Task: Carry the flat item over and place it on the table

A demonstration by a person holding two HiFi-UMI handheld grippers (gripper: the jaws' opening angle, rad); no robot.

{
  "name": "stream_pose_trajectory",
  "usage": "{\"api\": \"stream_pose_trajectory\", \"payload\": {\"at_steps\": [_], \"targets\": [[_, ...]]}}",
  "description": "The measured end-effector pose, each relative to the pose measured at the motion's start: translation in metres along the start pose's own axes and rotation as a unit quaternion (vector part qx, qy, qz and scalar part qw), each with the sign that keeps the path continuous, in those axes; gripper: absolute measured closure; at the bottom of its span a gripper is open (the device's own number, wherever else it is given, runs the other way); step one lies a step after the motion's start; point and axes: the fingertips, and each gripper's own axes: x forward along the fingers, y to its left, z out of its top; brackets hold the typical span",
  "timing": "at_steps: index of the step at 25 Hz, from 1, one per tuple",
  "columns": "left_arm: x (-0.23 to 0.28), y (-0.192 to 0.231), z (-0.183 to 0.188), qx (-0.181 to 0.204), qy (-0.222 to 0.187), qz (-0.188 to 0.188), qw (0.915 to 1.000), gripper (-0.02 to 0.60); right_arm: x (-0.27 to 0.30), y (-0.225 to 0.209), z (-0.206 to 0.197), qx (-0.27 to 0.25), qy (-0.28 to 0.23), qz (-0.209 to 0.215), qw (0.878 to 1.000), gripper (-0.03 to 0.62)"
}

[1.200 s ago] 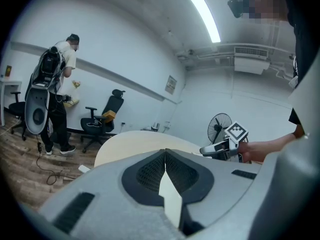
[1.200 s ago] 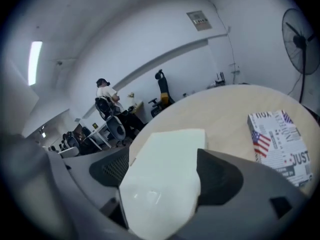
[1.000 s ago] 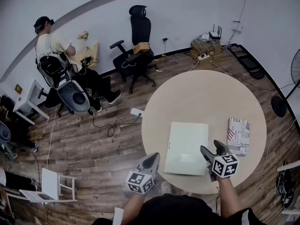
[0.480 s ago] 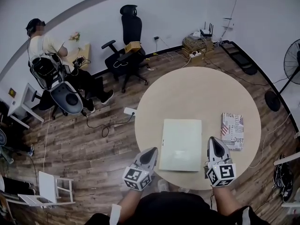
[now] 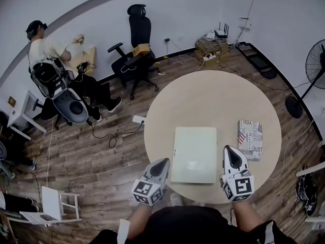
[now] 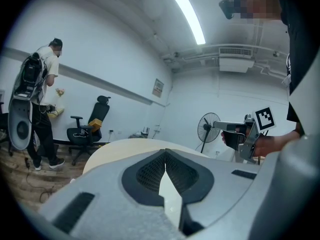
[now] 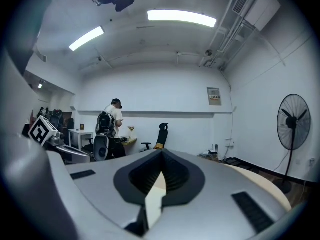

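The bench [image 5: 213, 100] in front of me is round, with a plain pale beige top, and it stands on a dark wood-plank floor [image 5: 101, 156]. White walls [image 5: 101, 9] close the room. A black office chair [image 5: 137, 34] stands against the far wall, and a person [image 5: 43, 47] with a backpack stands at a small desk to its left. A standing fan [image 5: 316, 60] is off at the right edge, and a white power strip [image 5: 138, 120] lies on the floor just beside the bench's left rim. Long strip lights [image 7: 182, 16] run across the ceiling.

The flat item [image 5: 194, 154], a pale rectangular panel, lies flat on the bench, in the half nearest me. Its long axis runs away from me toward the far wall, almost straight, and its 2 short edges face me and the far side. The near short edge sits close to the bench's near rim. A printed book [image 5: 251, 139] lies to its right, apart from it, with its long side turned the same way.

My left hand-held gripper [image 5: 163, 161] hangs just off the bench's rim, beside the panel's near left corner, with its jaws pressed together on nothing. My right hand-held gripper [image 5: 229, 150] is over the bench between the panel and the book, touching neither. Its jaws are also pressed together and empty. Both point away from me.
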Motion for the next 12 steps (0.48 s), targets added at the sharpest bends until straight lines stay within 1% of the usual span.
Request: {"api": "stream_pose_trajectory", "payload": {"at_steps": [4,7,12], "targets": [[-0.001,0.001,0.008,-0.032,-0.008,0.000,0.9995,0.575,-0.002,0.005,0.010,-0.001,-0.015,0.008,1.000,0.597],[0.002,0.005,0.019,-0.029,-0.017,0.003,0.9994,0.575,0.001,0.008,0.014,-0.004,-0.022,0.013,1.000,0.597],[0.002,0.014,0.015,-0.028,-0.019,0.009,0.9994,0.575,0.003,0.017,0.006,-0.019,-0.019,0.021,0.999,0.597]]}}
